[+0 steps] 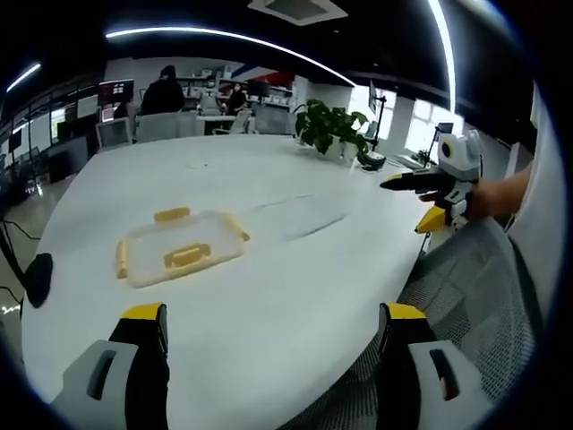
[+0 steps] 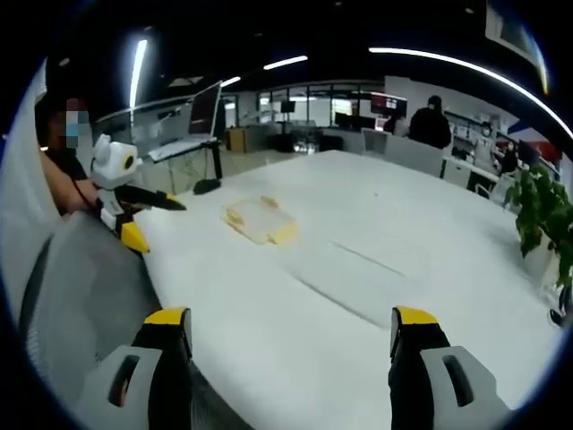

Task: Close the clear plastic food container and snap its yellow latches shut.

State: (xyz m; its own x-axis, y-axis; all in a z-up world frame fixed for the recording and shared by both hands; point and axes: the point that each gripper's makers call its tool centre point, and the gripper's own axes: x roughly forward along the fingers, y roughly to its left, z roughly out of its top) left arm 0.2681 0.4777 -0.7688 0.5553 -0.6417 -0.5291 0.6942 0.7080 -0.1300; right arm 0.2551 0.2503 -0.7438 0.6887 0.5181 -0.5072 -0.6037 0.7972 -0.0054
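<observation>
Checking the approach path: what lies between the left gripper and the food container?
Nothing: in the left gripper view, only bare white table separates the open left gripper from the container.

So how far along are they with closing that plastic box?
The lid already looks to be on the clear container, lying on the white table. Whether its yellow latches are snapped is too small to tell. Nothing is in hand: the left gripper and right gripper are open, away from it. Checking and pressing the latches remains.

Container (image 2: 260, 219) latches too small to judge.
</observation>
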